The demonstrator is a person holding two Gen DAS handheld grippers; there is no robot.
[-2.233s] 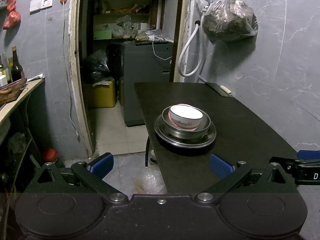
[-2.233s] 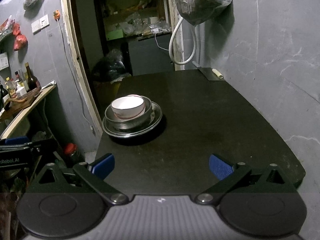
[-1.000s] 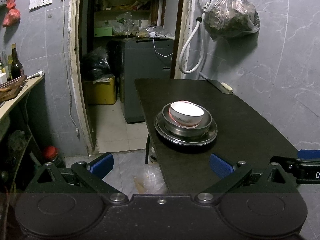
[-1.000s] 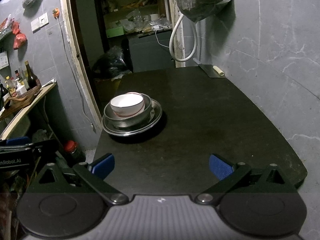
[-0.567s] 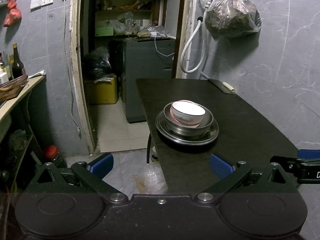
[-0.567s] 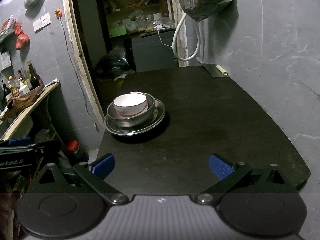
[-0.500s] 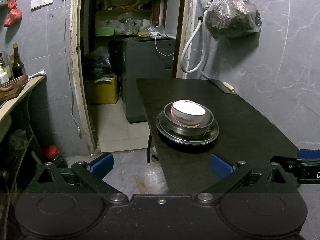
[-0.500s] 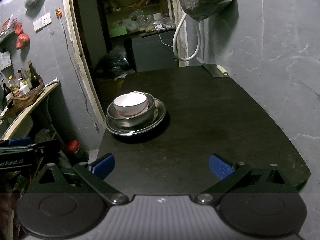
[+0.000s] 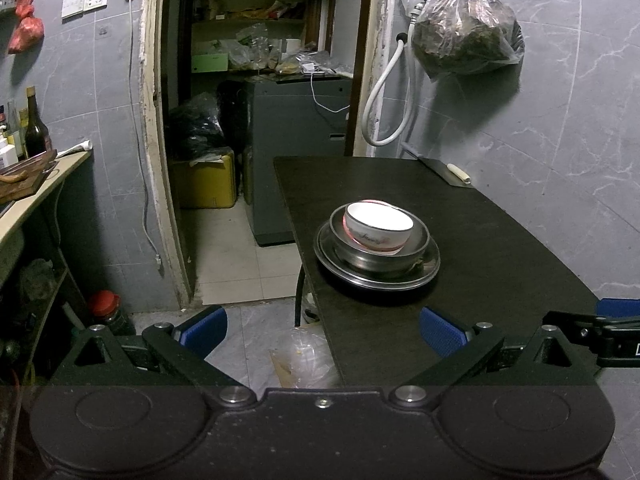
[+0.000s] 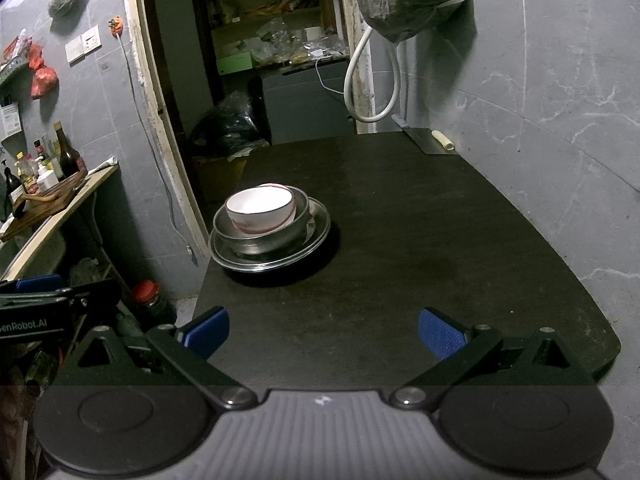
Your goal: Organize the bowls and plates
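A white ceramic bowl with a red band sits inside a steel bowl, which stands on a steel plate on the black table. The same stack shows in the right wrist view: white bowl, steel bowl, steel plate. My left gripper is open and empty, held short of the table's near left corner. My right gripper is open and empty above the table's near edge, well short of the stack.
A cleaver lies at the table's far right corner by the wall. A bag and white hose hang on the wall. An open doorway lies behind; a shelf with bottles is at left.
Both grippers have drifted only slightly; the stack sits a little further right in each view. Nothing was taken hold of or let go.
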